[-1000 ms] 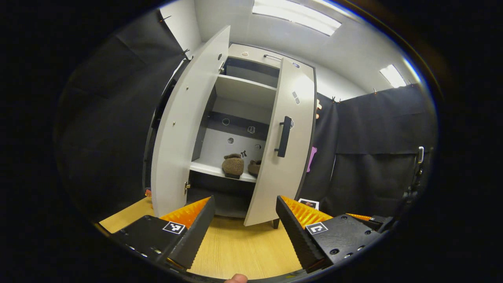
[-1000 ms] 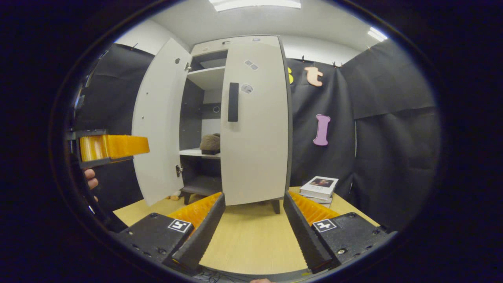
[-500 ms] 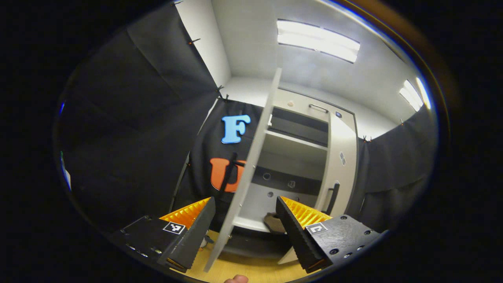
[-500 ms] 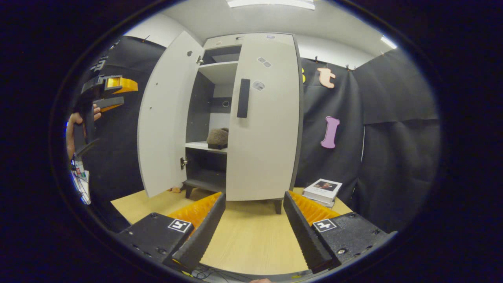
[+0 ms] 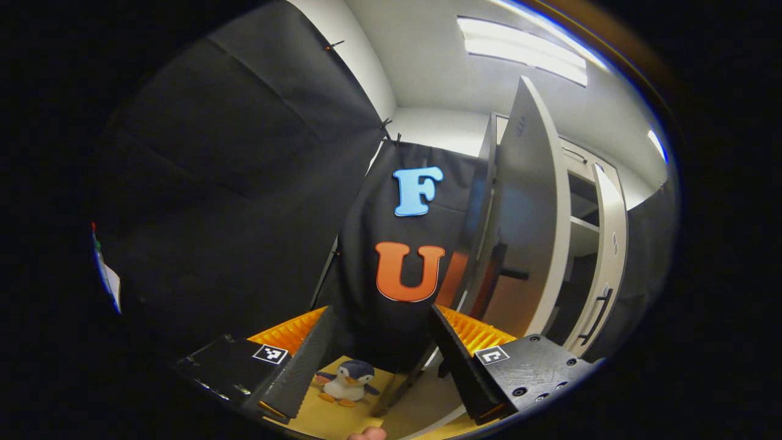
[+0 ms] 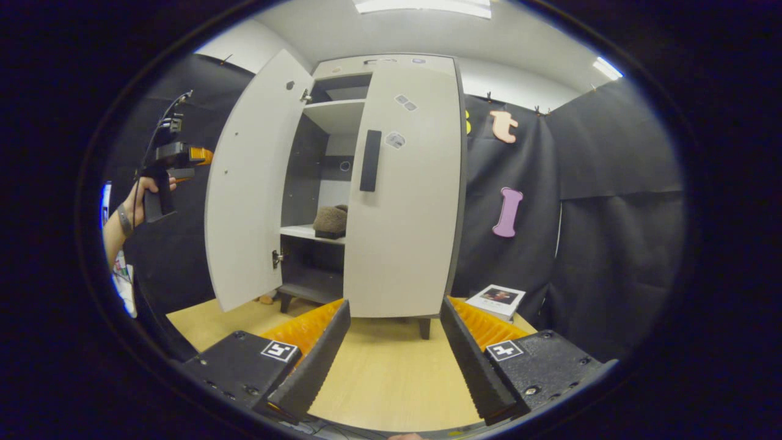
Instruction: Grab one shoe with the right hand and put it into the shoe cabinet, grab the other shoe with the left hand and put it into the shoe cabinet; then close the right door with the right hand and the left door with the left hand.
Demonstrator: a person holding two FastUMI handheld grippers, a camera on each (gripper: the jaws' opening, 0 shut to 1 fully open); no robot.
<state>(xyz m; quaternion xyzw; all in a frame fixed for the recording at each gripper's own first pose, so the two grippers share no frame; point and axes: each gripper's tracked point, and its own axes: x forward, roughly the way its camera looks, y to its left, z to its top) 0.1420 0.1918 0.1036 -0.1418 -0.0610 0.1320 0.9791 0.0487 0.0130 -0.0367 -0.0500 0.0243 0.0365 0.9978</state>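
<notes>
- On the cabinet's (image 6: 342, 183) middle shelf sits a shoe (image 6: 330, 221); the right door (image 6: 403, 195) looks shut.
- Behind the open left door (image 6: 247, 183), the left gripper (image 6: 177, 160), jaws parted and empty, could clip its edge.
- Right gripper (image 6: 394, 360), parted and empty, has free tabletop (image 6: 391, 366) ahead.

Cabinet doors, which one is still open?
The left door swings wide open; the right door, the one showing its handle, sits shut against the cabinet.
</notes>
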